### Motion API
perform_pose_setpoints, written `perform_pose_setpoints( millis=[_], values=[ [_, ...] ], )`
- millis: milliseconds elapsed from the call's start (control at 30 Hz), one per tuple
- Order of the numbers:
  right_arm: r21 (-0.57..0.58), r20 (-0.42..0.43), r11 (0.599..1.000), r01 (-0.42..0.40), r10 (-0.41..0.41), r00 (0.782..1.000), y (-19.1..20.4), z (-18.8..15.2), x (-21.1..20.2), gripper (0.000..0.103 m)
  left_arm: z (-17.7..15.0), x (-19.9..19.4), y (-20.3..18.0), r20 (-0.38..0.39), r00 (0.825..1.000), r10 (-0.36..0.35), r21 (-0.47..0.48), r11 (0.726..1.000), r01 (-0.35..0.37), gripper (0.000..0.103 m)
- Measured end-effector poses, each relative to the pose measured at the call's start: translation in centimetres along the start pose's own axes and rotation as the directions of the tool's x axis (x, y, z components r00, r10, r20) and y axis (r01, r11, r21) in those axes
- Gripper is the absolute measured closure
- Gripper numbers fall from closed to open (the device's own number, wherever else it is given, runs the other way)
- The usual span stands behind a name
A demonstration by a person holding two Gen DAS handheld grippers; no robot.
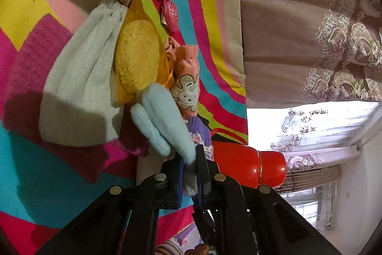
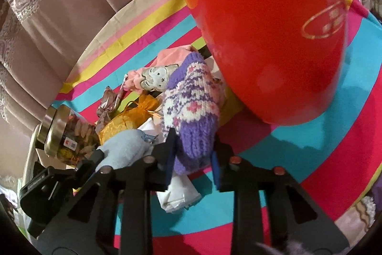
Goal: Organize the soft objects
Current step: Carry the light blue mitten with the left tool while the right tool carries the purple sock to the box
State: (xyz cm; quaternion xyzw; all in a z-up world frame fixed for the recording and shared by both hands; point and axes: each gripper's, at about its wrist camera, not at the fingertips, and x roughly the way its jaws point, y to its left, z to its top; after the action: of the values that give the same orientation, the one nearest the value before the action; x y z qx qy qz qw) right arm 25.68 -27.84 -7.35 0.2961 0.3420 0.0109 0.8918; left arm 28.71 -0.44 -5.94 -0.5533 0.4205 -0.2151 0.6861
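In the left wrist view, the left gripper (image 1: 191, 171) is clenched on the tail end of a pale blue fleece mitten (image 1: 162, 118), whose body runs up toward eleven o'clock over the striped bedsheet (image 1: 214, 16). The mitten looks light and limp, so a pinch at one end should lift it, though the rest will likely droop and drag; the fleece seems grippy rather than slick. Around it lie a white towel (image 1: 78, 92) at nine o'clock, a yellow sponge (image 1: 137, 56) in an orange mesh bag, a pink cloth with a bunny picture (image 1: 187, 87), and a red flask (image 1: 248, 166) at three o'clock. No writing can be read here. In the right wrist view, the right gripper (image 2: 192, 161) has a purple knitted sock (image 2: 191, 111) between its pads, which appear to press its near end. The knit looks thick, springy and light; taking it by that bunched end seems sound. The flask fills the upper right and carries an oval gold emblem, illegible. A jar (image 2: 64, 138) at nine o'clock has a small label, too small to read.
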Motion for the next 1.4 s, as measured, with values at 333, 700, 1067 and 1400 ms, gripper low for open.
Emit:
perform_pose_setpoints(
  millis=[333, 700, 1067, 1400],
  values=[
    [-0.071, 0.026, 0.997, -0.038, 0.040, 0.999, -0.3, 0.0, -4.2, 0.077, -1.3, -1.7, -1.0, 0.027, 1.000, -0.011, 0.039, 0.999, 0.010, 0.094],
    [-0.191, 0.067, 0.980, -0.047, 0.061, 0.996, -1.2, -0.9, -9.9, 0.078, -4.1, -2.6, -3.7, 0.018, 1.000, -0.014, 0.124, 0.992, 0.012, 0.094],
    [-0.198, 0.079, 0.979, -0.043, 0.059, 0.995, -5.7, -1.0, -15.1, 0.078, -7.9, -2.8, -7.7, 0.000, 1.000, -0.031, 0.247, 0.969, 0.030, 0.094],
    [-0.165, 0.156, 0.981, 0.104, -0.078, 0.985, -12.5, 0.3, -20.2, 0.078, -13.3, 0.7, -10.2, -0.132, 0.991, 0.002, 0.320, 0.946, 0.041, 0.094]
  ],
)
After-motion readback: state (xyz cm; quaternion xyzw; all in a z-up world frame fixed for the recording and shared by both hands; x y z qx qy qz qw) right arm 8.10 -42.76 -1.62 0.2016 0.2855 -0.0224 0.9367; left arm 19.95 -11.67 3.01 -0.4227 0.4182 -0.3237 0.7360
